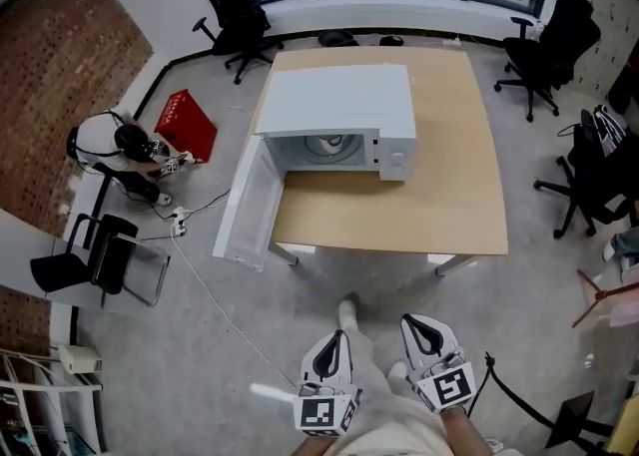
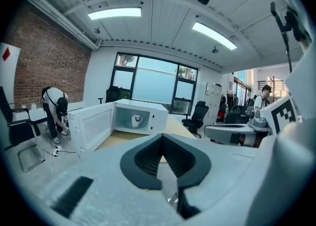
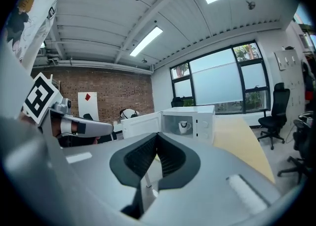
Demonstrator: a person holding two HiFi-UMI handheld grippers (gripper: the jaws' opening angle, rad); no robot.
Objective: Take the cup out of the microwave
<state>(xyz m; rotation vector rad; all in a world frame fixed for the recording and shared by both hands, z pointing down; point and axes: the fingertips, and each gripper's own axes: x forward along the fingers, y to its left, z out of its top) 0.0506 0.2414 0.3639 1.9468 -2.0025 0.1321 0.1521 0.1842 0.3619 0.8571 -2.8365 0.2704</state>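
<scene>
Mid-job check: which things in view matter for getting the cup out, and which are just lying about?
For the job: cup inside the microwave; its open door; table; left gripper and right gripper, both shut and empty.

Lying about: red box on the floor; office chairs; white cable; person crouching at the left.

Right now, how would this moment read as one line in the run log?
white box microwave: on light wooden table, door open | white handled cup: inside it | left gripper: shut, empty | right gripper: shut, empty
</scene>
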